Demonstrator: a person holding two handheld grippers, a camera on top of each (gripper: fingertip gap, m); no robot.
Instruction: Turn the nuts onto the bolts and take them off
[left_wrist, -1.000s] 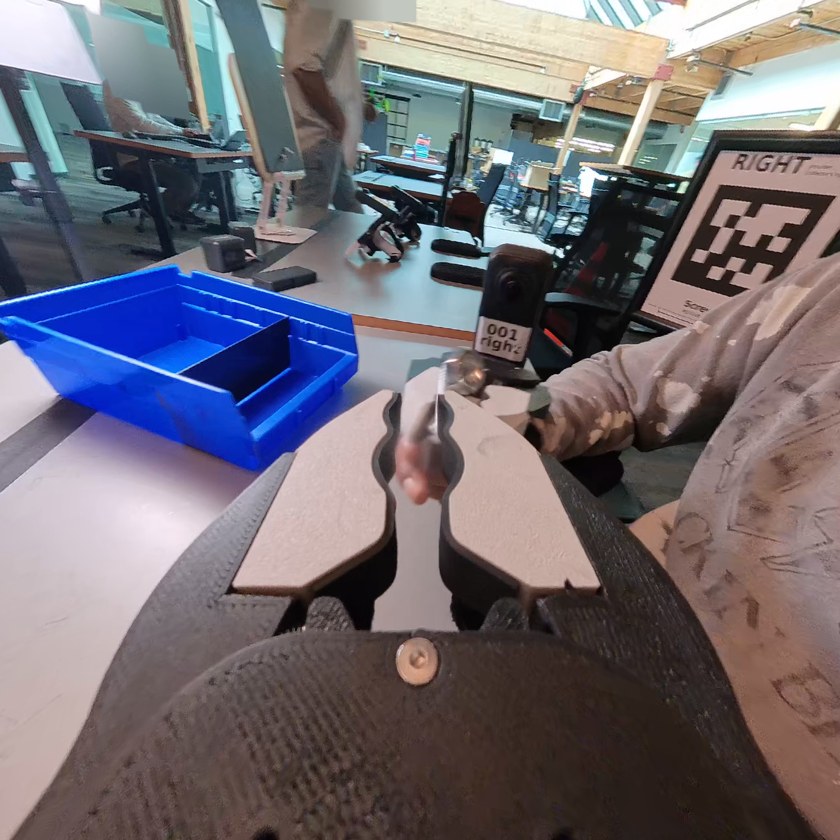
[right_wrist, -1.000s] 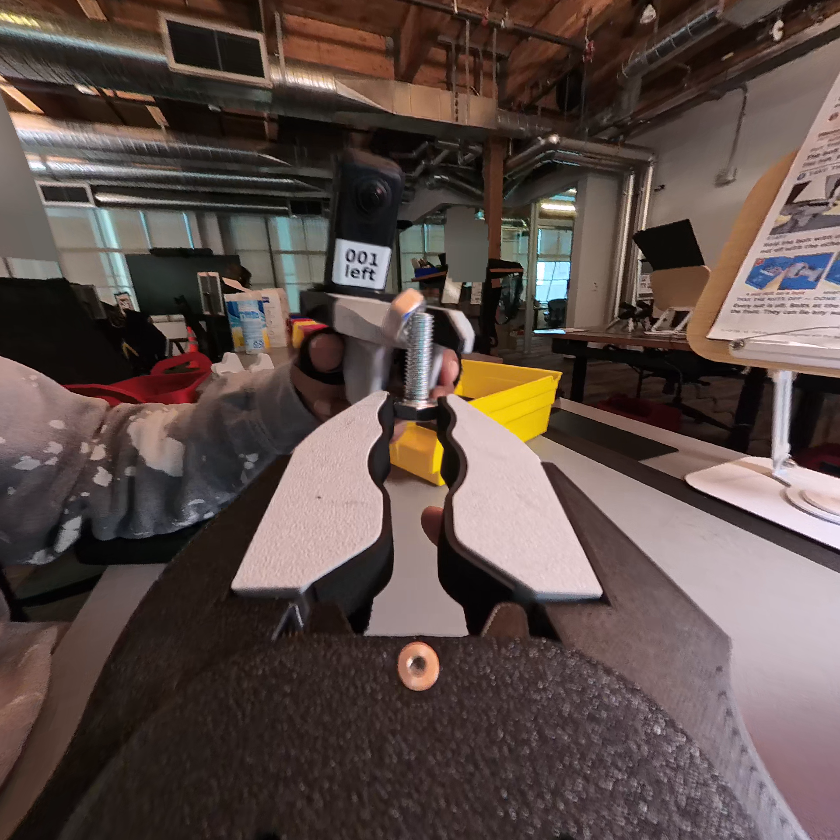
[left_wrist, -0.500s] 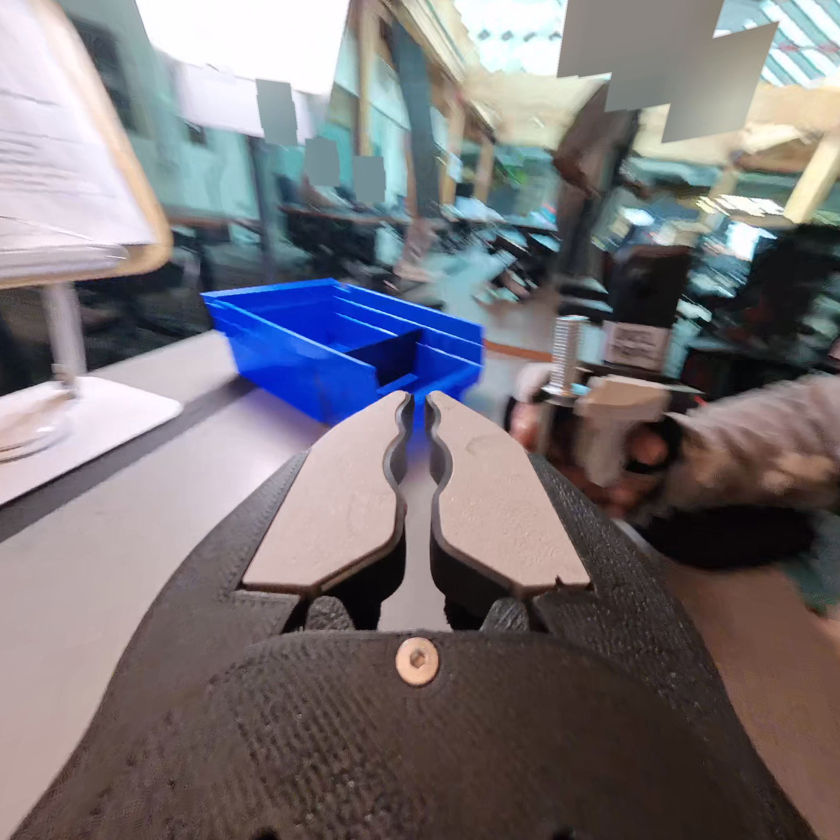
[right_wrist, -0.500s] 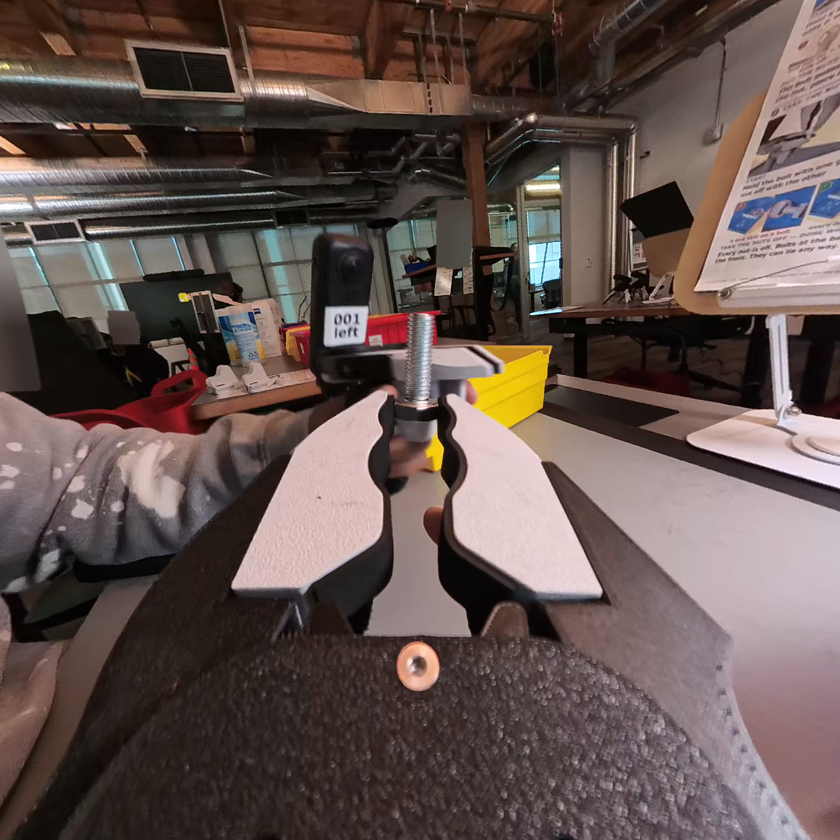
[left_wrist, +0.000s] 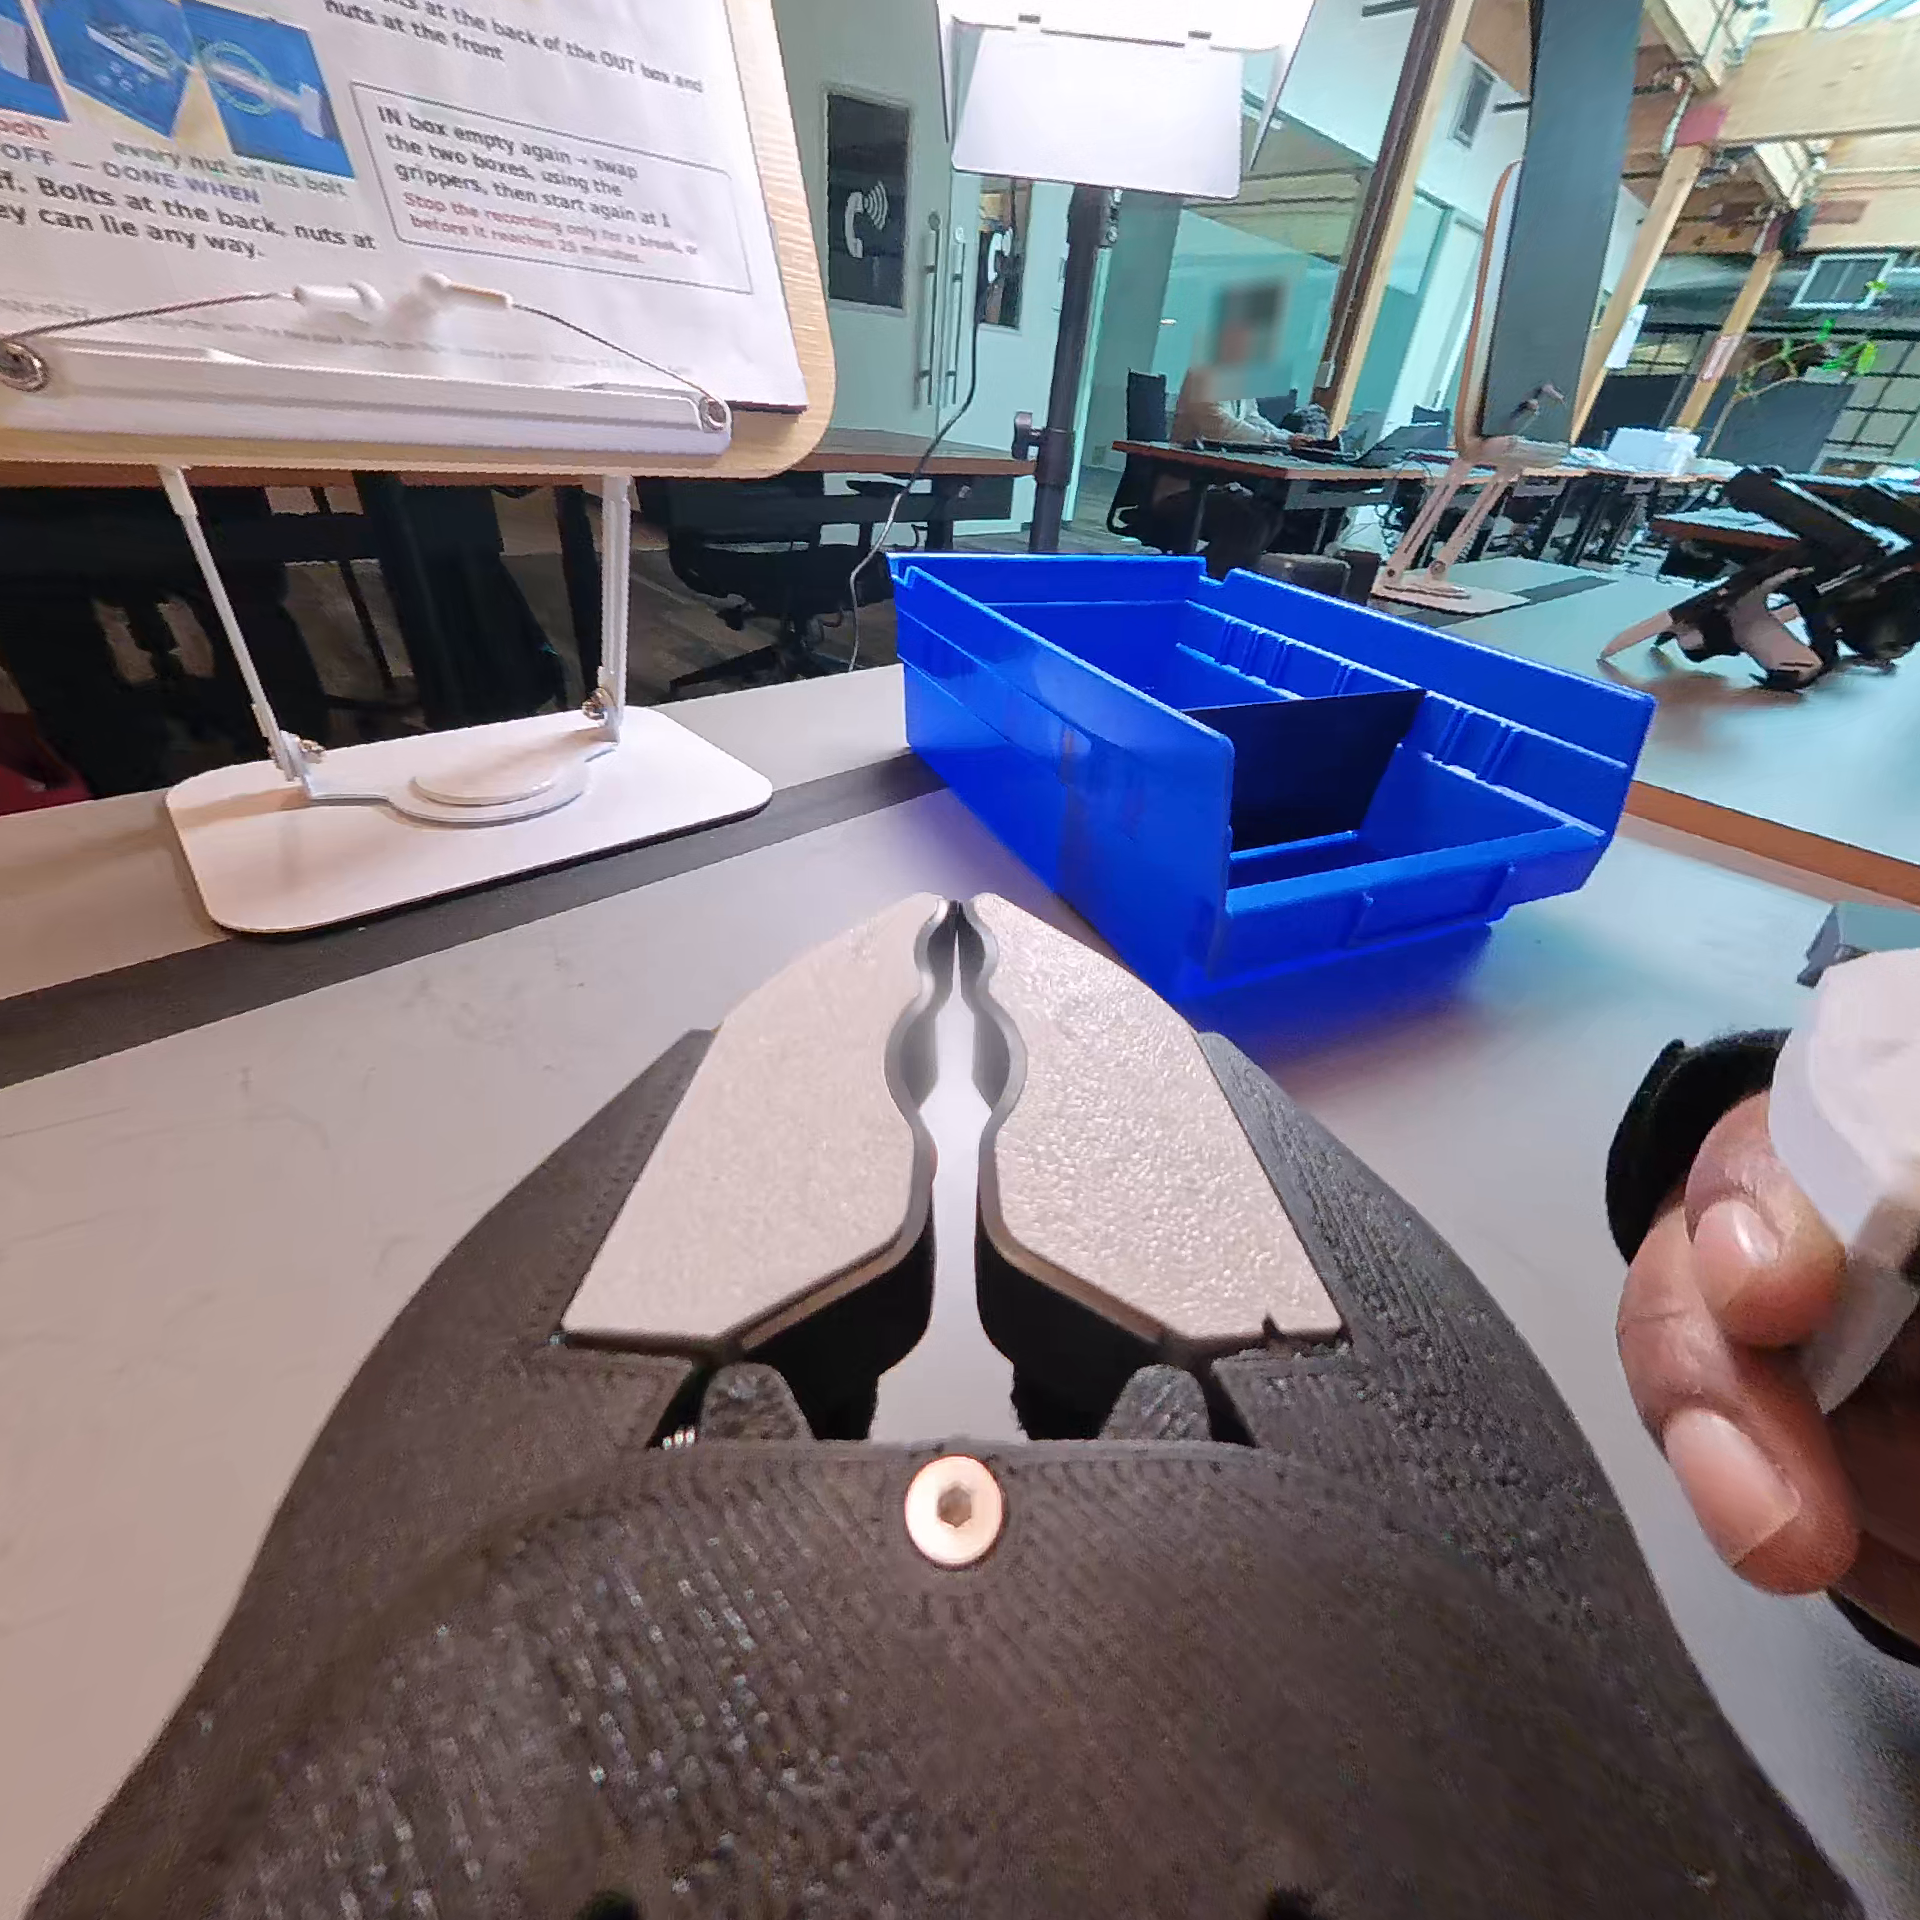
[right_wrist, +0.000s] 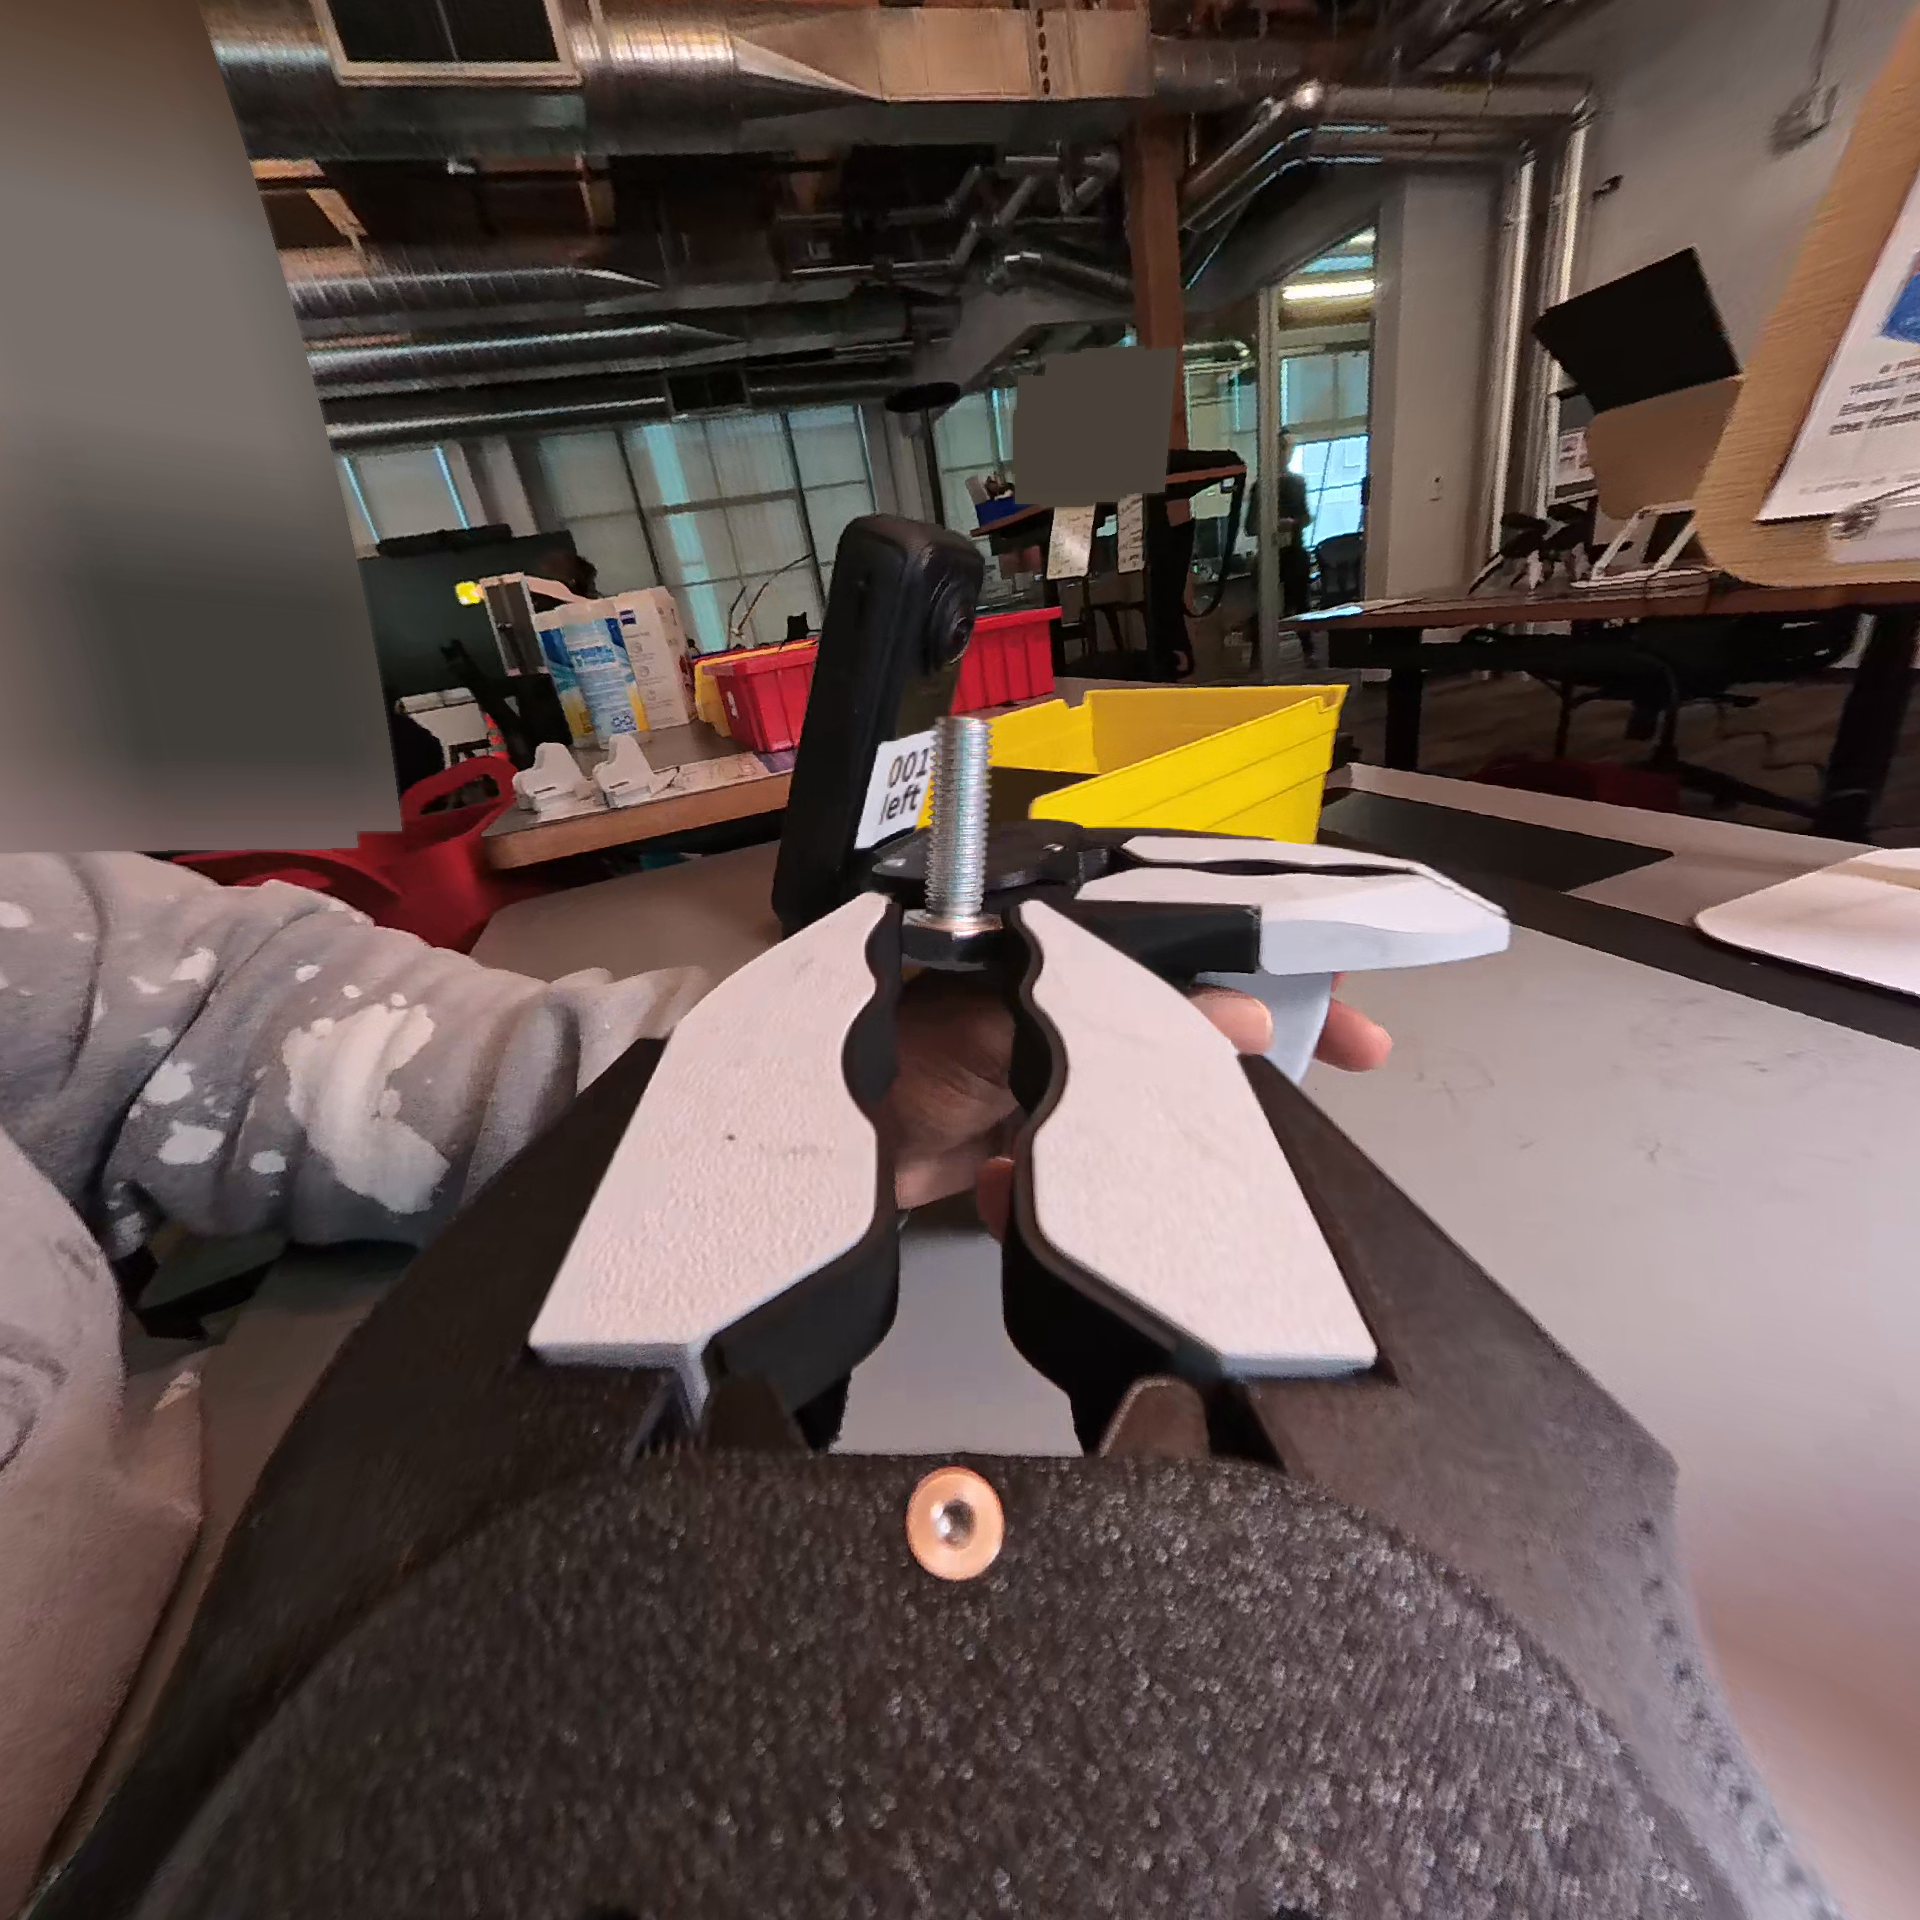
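Right hand-held gripper (right_wrist: 954, 925) clamps the threaded silver steel bolt (right_wrist: 960, 821) by its head, upright. Left hand-held gripper (left_wrist: 956, 920) clenched, empty. Shallow hold: bolt could tip during threading.

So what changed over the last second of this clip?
The left gripper came away from the top of the bolt and swung round toward the blue bin. Its jaws now meet at the tips, and no nut can be made out between them. The right gripper still clamps the bolt by its head, with the thread upright and bare.
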